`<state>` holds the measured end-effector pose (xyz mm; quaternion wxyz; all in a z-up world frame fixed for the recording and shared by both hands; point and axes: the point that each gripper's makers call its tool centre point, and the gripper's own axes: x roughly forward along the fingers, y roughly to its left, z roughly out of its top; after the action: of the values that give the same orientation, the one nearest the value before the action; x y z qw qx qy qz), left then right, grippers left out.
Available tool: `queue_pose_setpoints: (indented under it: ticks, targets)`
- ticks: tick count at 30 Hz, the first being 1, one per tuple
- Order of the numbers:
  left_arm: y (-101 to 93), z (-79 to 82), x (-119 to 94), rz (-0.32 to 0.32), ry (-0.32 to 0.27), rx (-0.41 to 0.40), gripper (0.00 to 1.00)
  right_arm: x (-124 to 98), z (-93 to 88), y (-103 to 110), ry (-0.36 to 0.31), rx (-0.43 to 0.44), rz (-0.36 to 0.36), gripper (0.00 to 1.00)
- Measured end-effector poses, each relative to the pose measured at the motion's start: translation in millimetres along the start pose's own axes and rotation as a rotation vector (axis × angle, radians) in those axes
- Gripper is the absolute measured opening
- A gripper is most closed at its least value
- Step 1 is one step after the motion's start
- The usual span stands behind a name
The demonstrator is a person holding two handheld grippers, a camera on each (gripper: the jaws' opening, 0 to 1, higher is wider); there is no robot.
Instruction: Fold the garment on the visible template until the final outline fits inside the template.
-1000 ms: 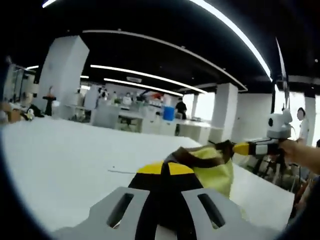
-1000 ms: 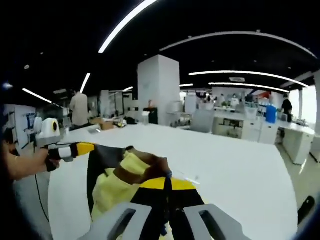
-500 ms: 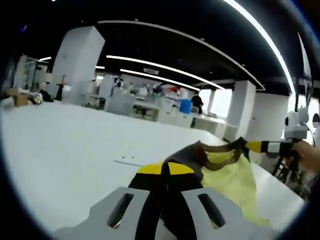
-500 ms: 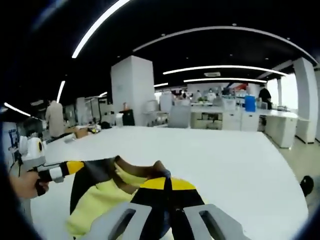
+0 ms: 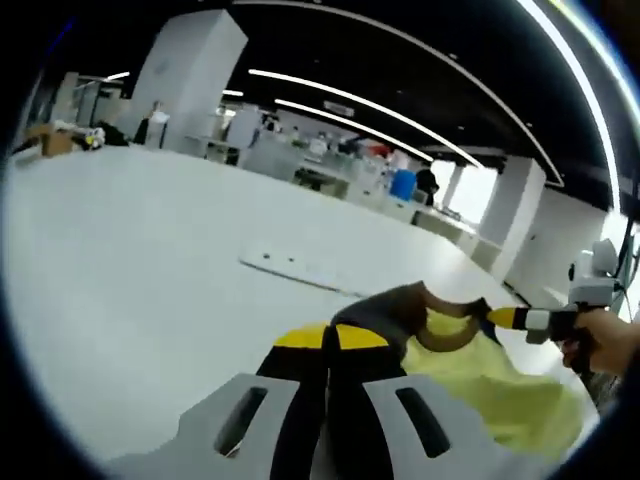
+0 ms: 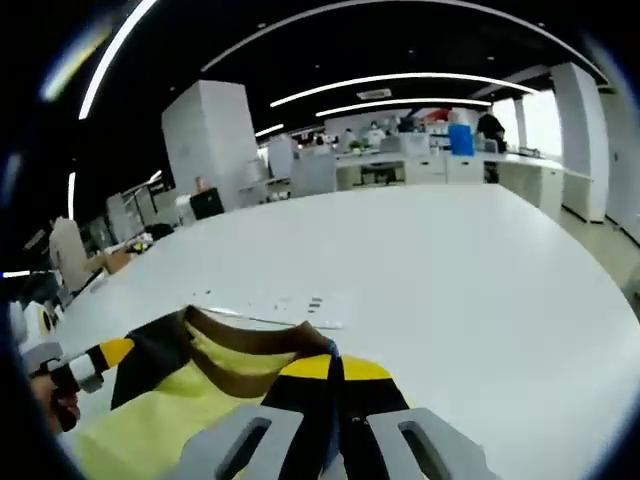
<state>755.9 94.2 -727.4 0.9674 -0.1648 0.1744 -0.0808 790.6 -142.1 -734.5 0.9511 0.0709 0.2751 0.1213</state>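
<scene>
Table [image 5: 120,260] [image 6: 480,260]: a broad white surface, running far out ahead of both grippers.
Room: an open hall behind the table, with white pillars, long ceiling light strips, desks and a few people well beyond the far edge.
Garment [image 5: 490,385] [image 6: 170,400]: yellow cloth with a dark brown collar band and dark shoulder parts; it is stretched between the two grippers near the near edge of the table, the collar band arching up and the yellow body hanging or lying below it. Whether it touches the table I cannot tell.
Template [image 5: 295,268] [image 6: 285,305]: a pale, flat strip with faint marks on the table, just beyond the garment and apart from it.
Left gripper [image 5: 332,335] [image 6: 105,352]: jaws together, clamped on the dark edge of the garment beside the collar; in the right gripper view it enters from the left with its yellow tip at the cloth.
Right gripper [image 6: 325,365] [image 5: 505,318]: jaws together, clamped on the brown collar band; in the left gripper view it enters from the right, yellow tip against the collar.
Hand [image 5: 605,345]: wrapped round the right gripper's handle at the right of the left gripper view.
</scene>
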Motion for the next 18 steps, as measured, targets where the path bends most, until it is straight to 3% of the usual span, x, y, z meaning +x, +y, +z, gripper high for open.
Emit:
queue_pose_setpoints:
  ticks: [9, 11, 13, 16, 18]
  targets:
    - [5.1, -14.6, 6, -0.009, 0.043, 0.085, 0.00, 15, -16.2, -1, 0.040, -0.008, 0.011, 0.00]
    - [4.7, -13.8, 4, -0.015, 0.046, 0.115, 0.00, 16, -16.0, -2, 0.044, -0.041, 0.011, 0.00]
    - [5.7, -11.3, 1, -0.009, 0.044, 0.139, 0.01, 12, -8.8, -2, 0.008, -0.089, 0.006, 0.01]
    - [3.8, -12.5, -2, -0.029, 0.058, 0.146, 0.12, 10, -7.4, 1, 0.011, -0.062, 0.037, 0.18]
    - [3.1, -13.7, -7, -0.045, 0.074, 0.163, 0.17, 6, -10.7, 3, 0.036, -0.095, 0.055, 0.22]
